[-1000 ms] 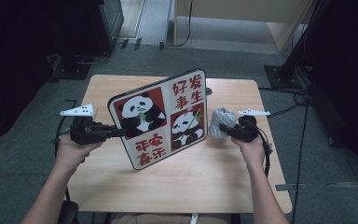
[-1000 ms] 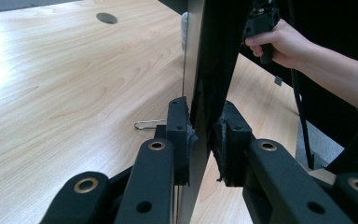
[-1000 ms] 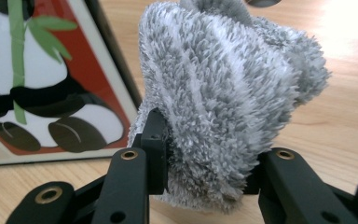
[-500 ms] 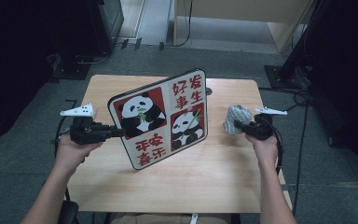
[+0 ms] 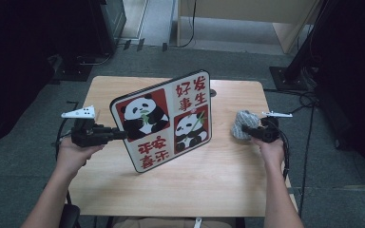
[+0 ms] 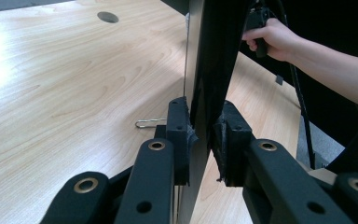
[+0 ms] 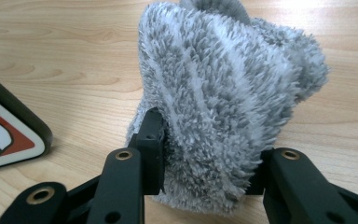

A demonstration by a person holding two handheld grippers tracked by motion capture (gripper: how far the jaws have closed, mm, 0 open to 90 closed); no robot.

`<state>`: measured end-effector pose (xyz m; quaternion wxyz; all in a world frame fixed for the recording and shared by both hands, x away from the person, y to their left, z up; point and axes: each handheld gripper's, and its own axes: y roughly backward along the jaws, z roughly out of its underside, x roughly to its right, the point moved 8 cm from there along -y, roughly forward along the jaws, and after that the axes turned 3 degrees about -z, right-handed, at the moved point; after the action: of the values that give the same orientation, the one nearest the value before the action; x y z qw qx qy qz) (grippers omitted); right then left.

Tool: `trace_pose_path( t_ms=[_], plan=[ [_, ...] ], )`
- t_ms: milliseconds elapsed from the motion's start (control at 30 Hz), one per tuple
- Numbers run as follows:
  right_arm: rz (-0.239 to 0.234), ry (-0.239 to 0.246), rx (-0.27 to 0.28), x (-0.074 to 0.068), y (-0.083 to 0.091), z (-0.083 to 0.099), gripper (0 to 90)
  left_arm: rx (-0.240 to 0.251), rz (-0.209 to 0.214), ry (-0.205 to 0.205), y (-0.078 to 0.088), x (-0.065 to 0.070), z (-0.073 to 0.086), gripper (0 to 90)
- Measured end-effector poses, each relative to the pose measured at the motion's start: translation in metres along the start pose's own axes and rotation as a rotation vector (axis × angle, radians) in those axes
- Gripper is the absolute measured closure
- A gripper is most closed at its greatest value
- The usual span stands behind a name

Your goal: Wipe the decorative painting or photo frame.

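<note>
Left gripper has its jaws clamped on the edge of the flat rectangular panda-print board, holding it tilted upright over the light wooden worktop. Right gripper is squeezing a fluffy grey striped cloth just beside the board's corner.

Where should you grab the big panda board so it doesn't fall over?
Best on its thin side edge, coming from the left, as the left gripper does now. The panda board is flat and wide, standing tilted on its bottom edge on the table, so jaws probably only fit across its thickness. The right gripper is busy with the fluffy grey cloth.
</note>
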<state>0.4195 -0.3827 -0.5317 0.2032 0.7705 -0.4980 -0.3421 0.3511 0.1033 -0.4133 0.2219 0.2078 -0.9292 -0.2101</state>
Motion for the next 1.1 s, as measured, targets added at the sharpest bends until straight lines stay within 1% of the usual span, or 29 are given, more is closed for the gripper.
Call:
trace_pose_path(
  t_ms=[33,133,267,333,433,467,567,667,700,833,933,1000,1100],
  plan=[
    [-0.001,-0.008,0.001,0.001,-0.001,0.000,61.3,0.000,0.000,0.000,0.000,0.000,0.000,77.7],
    [0.003,-0.005,0.006,0.002,-0.003,0.000,59.2,0.001,0.002,0.001,0.000,0.000,0.000,77.7],
    [0.016,0.002,0.010,0.004,-0.004,0.000,48.7,0.002,0.002,0.001,0.000,0.000,0.000,77.6],
    [0.037,0.007,0.011,0.006,-0.004,0.000,41.4,0.002,0.001,0.001,0.000,0.000,0.000,77.6],
    [0.050,-0.002,0.011,0.006,-0.004,-0.003,35.4,0.001,0.001,0.002,0.000,0.000,0.000,77.5],
    [0.067,-0.001,0.015,0.006,-0.004,-0.004,34.2,0.001,0.001,0.002,0.000,0.000,0.000,77.5],
    [0.071,0.005,0.031,0.005,-0.003,-0.008,30.5,0.001,0.001,0.003,0.000,0.000,0.000,77.4],
    [0.086,0.001,0.043,0.004,-0.002,-0.010,29.1,0.000,0.001,0.004,0.000,0.000,0.000,77.5],
    [0.084,-0.003,0.050,0.004,-0.002,-0.011,29.1,0.000,0.001,0.004,0.000,0.000,0.000,77.4],
    [0.086,-0.012,0.043,0.005,-0.002,-0.010,29.1,0.000,0.000,0.003,0.000,-0.001,0.000,77.3],
    [0.093,-0.025,0.053,0.005,0.001,-0.011,29.2,0.000,-0.004,0.003,0.000,-0.001,0.000,77.1],
    [0.102,-0.024,0.055,0.006,0.004,-0.011,29.2,0.001,-0.007,0.004,0.000,-0.001,0.000,77.1],
    [0.131,-0.002,0.054,0.006,0.009,-0.009,29.3,0.001,-0.011,0.005,0.000,-0.001,0.000,77.1]
  ],
)
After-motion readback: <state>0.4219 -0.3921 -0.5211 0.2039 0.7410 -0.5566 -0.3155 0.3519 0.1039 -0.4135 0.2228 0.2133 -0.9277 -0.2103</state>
